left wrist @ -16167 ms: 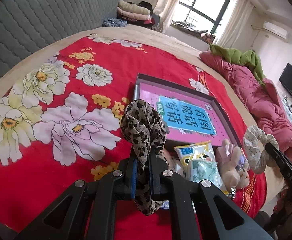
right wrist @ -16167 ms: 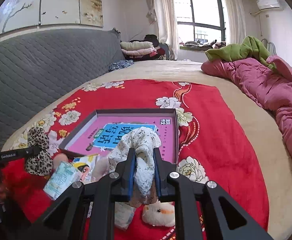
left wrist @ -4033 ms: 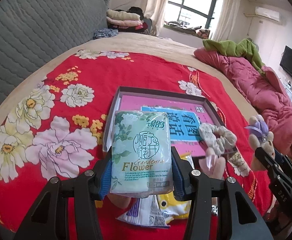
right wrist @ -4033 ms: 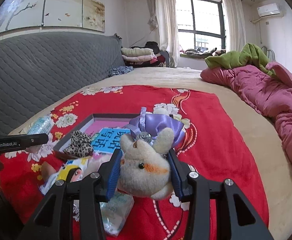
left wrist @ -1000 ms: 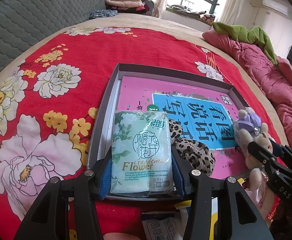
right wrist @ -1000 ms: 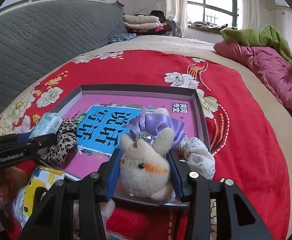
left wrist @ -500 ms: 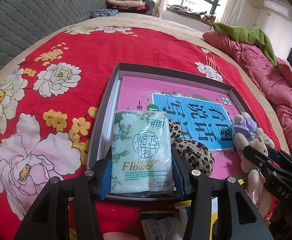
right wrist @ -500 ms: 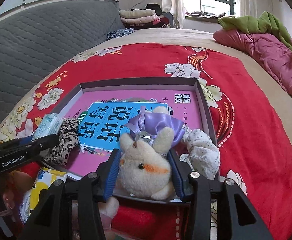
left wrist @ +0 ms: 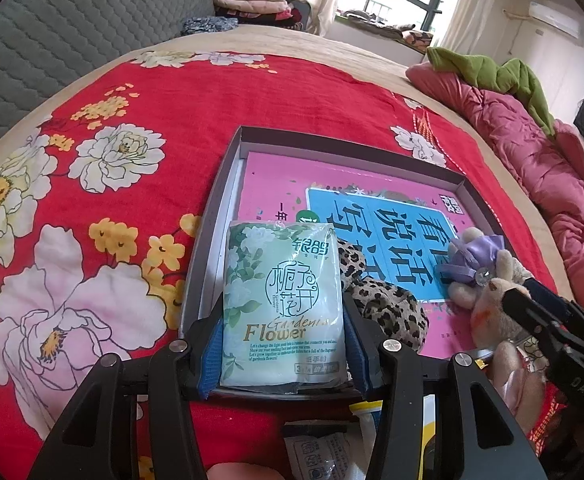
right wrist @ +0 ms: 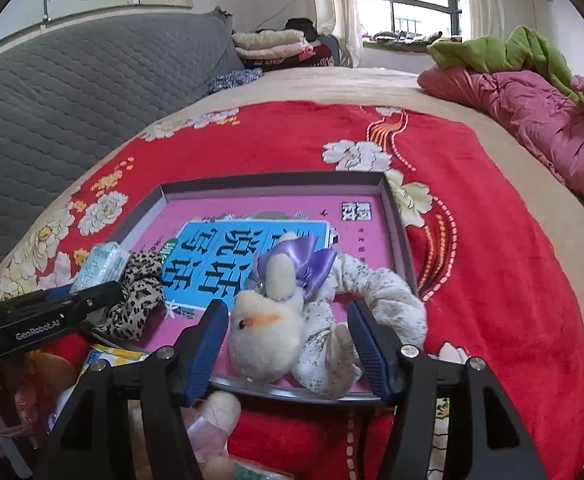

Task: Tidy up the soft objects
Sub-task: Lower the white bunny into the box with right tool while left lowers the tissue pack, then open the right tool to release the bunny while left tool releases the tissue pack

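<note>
Right wrist view: the job looks more than half done, I think. The big bed point(right wrist: 504, 208) with its red flower cover holds a flat gray box point(right wrist: 396, 216), and a pink book lies in the bottom of it. The box sits right in front of both hand-held grippers.

Three soft things are in the box. The toy bunny point(right wrist: 270, 328) with a purple bow lies on its side between the fingers of the right hand-held gripper point(right wrist: 288, 344). Those fingers have just been opening, and now they stand wide and do not touch the bunny, so it is let go. A white flowery hair tie point(right wrist: 380, 304) curls just beside the bunny, under the right finger. A spotted hair tie point(left wrist: 388, 304) lies just to the right of the left hand-held gripper point(left wrist: 282, 344).

The left hand-held gripper squeezes a tissue pack point(left wrist: 282, 304) and holds it low over the near left corner of the box. It is not let go yet.

Some things wait below the hand-held grippers, outside the box: a yellow packet point(right wrist: 112, 354), and a white packet point(left wrist: 320, 456). I think they go in next.
</note>
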